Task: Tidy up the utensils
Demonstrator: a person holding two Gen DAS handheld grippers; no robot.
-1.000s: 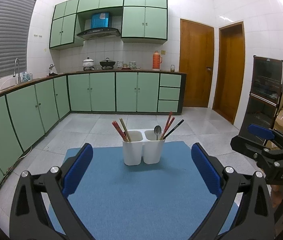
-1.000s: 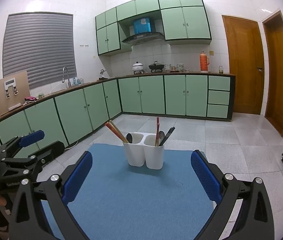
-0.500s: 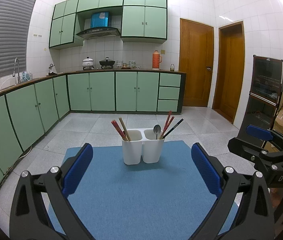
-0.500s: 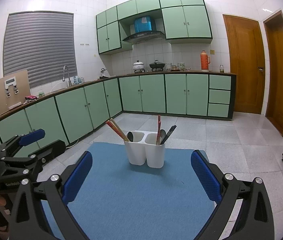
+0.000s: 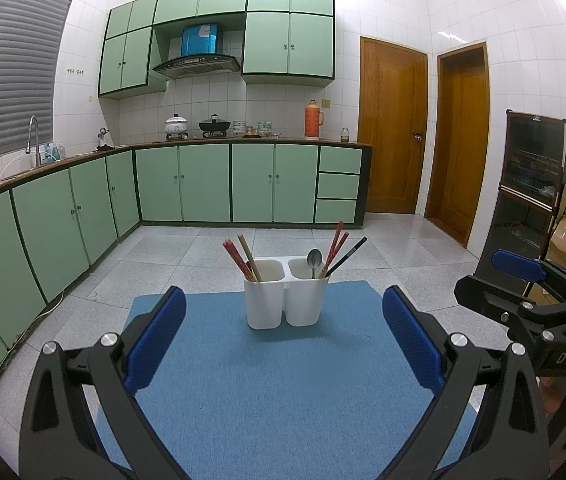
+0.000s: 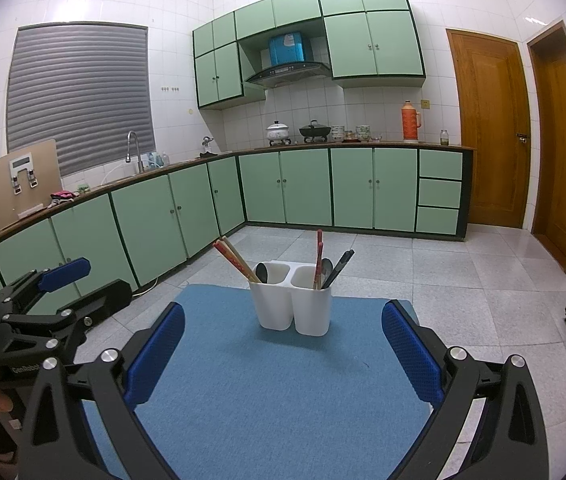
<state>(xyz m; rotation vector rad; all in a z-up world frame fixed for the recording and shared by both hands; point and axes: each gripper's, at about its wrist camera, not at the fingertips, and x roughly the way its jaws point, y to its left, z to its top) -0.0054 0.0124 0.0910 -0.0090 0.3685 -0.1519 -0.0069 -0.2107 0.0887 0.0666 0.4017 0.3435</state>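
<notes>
Left gripper [image 5: 283,336] spread wide, holding nothing. Right gripper [image 6: 283,354] same: spread wide, holding nothing. Both hover over the near part of the blue table [image 5: 283,400]. White 2-compartment holder [image 5: 286,298] stands upright near the table's far edge. Left compartment: red and tan chopsticks [image 5: 243,260]. Right compartment: spoon [image 5: 314,260], red chopsticks [image 5: 334,250], black chopsticks [image 5: 349,254].

Landmark: two-compartment holder [image 5: 286,297], standing on the mat [image 5: 283,392], toward its far edge.
Left compartment: chopsticks [image 5: 243,257], leaning left.
Right compartment: spoon [image 5: 314,260]; chopsticks [image 5: 335,250] leaning right.
Behind holder: floor, then counter cabinets [image 5: 227,182].
Right of holder, well apart: doors [image 5: 393,128].
</notes>
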